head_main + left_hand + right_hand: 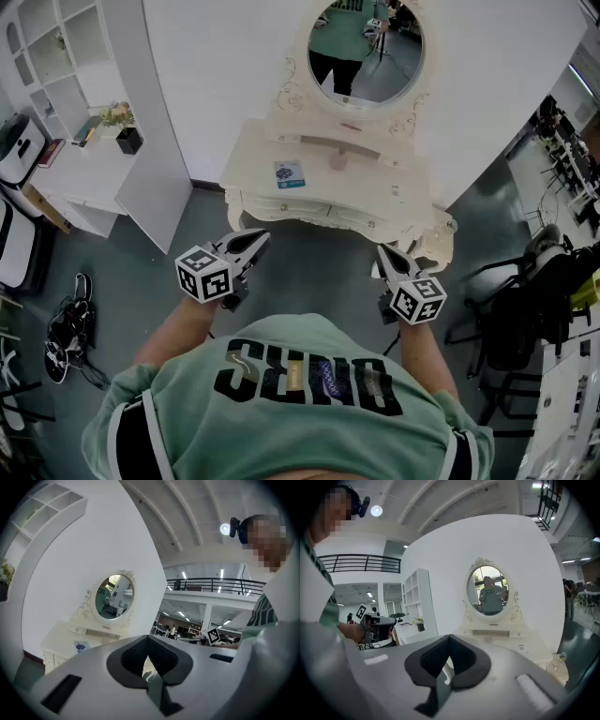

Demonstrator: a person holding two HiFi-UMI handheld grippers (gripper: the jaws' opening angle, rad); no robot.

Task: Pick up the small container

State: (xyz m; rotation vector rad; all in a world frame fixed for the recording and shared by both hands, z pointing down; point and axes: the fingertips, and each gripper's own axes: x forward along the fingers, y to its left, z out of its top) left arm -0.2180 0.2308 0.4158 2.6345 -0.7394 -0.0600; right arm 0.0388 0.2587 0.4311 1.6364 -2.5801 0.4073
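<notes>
1. Holding both tongs low before the person's chest, I see the left tongs (255, 240) fully closed, gripping nothing.
2. The right tongs (386, 253) are pressed together too, empty.
3. The small container (338, 161) sits on the cream vanity surface (253, 157) under the oval mirror (366, 47), near a blue-printed card (289, 174), well apart from both tongs.

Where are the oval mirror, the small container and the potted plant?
oval mirror (366, 56): head view, middle of the glass.
small container (338, 161): head view, its top.
potted plant (128, 141): head view, the dark pot.
</notes>
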